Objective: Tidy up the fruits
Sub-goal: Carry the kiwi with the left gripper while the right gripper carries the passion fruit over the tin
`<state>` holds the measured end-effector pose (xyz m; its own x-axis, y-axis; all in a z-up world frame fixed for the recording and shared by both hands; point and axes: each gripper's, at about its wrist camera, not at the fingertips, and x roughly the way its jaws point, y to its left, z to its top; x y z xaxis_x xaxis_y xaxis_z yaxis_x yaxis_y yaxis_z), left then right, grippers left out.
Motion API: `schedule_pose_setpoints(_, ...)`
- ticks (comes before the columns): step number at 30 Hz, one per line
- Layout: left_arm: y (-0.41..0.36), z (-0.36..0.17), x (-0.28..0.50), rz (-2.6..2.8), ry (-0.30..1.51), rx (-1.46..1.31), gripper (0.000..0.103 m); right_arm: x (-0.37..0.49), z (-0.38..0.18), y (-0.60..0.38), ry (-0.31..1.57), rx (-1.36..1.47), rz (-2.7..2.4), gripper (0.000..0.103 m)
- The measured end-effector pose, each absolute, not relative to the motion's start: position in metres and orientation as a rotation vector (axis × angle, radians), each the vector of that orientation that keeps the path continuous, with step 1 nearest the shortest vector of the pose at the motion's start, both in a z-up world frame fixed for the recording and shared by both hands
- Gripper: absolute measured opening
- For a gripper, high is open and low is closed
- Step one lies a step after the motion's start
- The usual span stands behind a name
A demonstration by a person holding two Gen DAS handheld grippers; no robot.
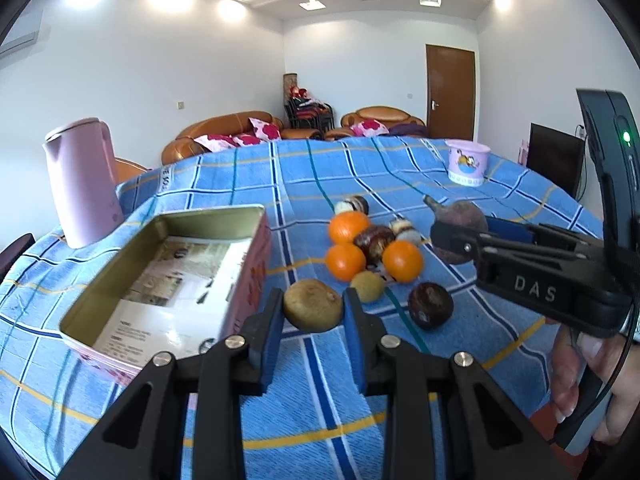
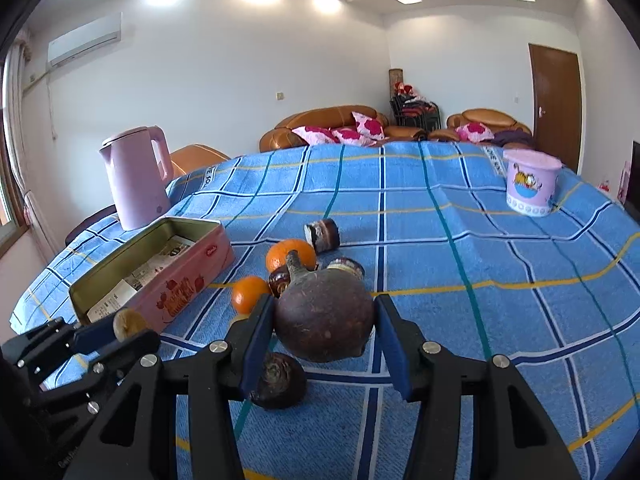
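My left gripper (image 1: pixel 313 308) is shut on a brown kiwi (image 1: pixel 313 309) and holds it above the cloth, just right of the open pink tin (image 1: pixel 256 264); it also shows in the right wrist view (image 2: pixel 128 322). My right gripper (image 2: pixel 324 320) is shut on a large dark purple fruit with a stem (image 2: pixel 323 316), also seen in the left wrist view (image 1: pixel 462 222). A pile of three oranges (image 1: pixel 347 227), dark fruits (image 1: pixel 374 242) and a small kiwi (image 1: pixel 368 286) lies on the table. A dark round fruit (image 1: pixel 430 305) lies apart, under my right gripper (image 2: pixel 278 380).
The table carries a blue checked cloth (image 2: pixel 460 264). A pink kettle (image 2: pixel 136 176) stands at the back left behind the tin (image 2: pixel 160 280). A pink cartoon cup (image 2: pixel 530 187) stands at the far right. A paper sheet lies inside the tin.
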<state>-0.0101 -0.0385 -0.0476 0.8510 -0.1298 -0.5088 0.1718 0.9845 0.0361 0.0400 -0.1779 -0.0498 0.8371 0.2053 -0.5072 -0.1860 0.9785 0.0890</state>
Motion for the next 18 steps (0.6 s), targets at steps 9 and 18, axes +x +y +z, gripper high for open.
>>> schedule_pose_setpoints(9,-0.023,-0.034,-0.007,-0.113,0.491,0.061,0.031,0.037,-0.041,-0.171,0.512,0.024,0.208,0.053)
schedule_pose_setpoints(18,-0.012,-0.022,-0.002,-0.079,0.466,0.050,0.031,0.036,-0.030,-0.163,0.480,0.009,0.222,0.053)
